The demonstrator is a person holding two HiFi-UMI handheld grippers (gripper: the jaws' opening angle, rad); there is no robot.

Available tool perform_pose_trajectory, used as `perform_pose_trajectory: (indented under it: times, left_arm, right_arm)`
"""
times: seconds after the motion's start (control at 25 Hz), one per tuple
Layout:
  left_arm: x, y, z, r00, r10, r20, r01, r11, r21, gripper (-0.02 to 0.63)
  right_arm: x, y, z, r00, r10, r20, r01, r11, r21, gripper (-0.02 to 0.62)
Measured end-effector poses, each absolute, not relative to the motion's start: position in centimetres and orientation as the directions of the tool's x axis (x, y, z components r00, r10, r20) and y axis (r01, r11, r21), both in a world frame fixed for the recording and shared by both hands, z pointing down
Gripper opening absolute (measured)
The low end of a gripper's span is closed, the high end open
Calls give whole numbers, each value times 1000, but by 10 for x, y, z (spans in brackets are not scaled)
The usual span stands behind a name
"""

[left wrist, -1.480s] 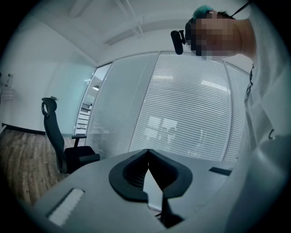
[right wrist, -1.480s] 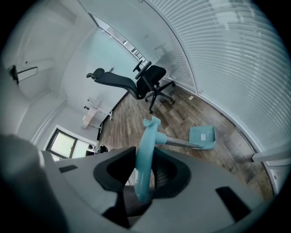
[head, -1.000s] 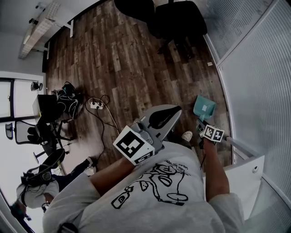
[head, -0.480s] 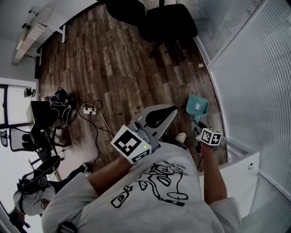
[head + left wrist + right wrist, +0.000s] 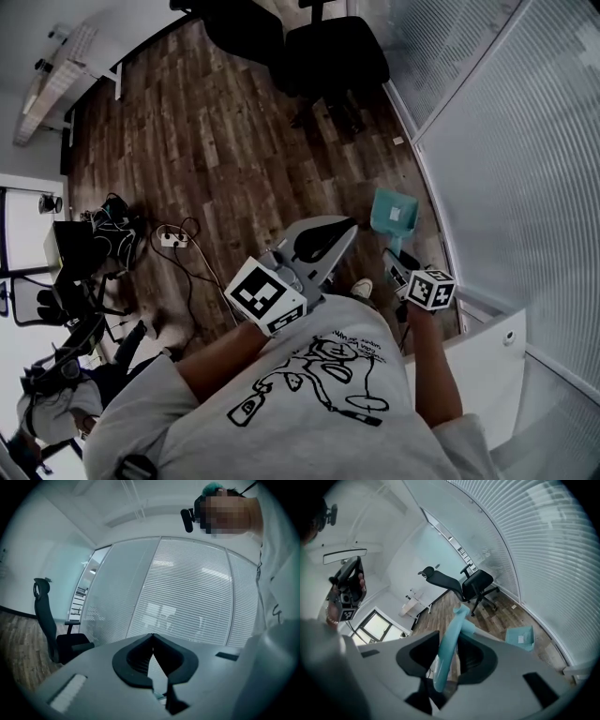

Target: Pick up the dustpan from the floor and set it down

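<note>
My right tool (image 5: 449,633) is closed on the dustpan (image 5: 394,214). Its teal handle (image 5: 445,660) runs up slantwise between the two jaws, which are pressed against it, and it sticks out past their tips. The pan end is low down near the foot of the glass wall (image 5: 506,141), on the room side of it. I cannot tell whether it touches the wooden floor (image 5: 216,141) or is just clear of it. In the right gripper view the pan lies beyond the jaws, its open mouth turned away from the wall. The right tool is close beside the wall and tilted downward, with its marker cube (image 5: 431,289) facing up at me.

My left tool (image 5: 152,635) is closed with its jaw tips meeting, and nothing is between them. It points roughly level at the slatted blinds of the wall and is farther out from the wall than the right tool. A black office chair (image 5: 333,56) stands by the wall, farther along it than the dustpan.
</note>
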State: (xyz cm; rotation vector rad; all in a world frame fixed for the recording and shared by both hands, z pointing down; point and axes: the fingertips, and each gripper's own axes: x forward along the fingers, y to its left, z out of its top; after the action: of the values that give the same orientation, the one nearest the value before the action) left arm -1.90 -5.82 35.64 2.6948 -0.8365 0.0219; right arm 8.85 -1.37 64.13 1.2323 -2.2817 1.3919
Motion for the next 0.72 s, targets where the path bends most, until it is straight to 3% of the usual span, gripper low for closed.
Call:
perform_pose_trajectory:
  times: [0.72]
  left_arm:
    - [-6,-67,353,838,-538,93,-539,-789,294,2]
  right_arm:
    - [95,-17,493,-650,-643,406,-694,286,-660,109]
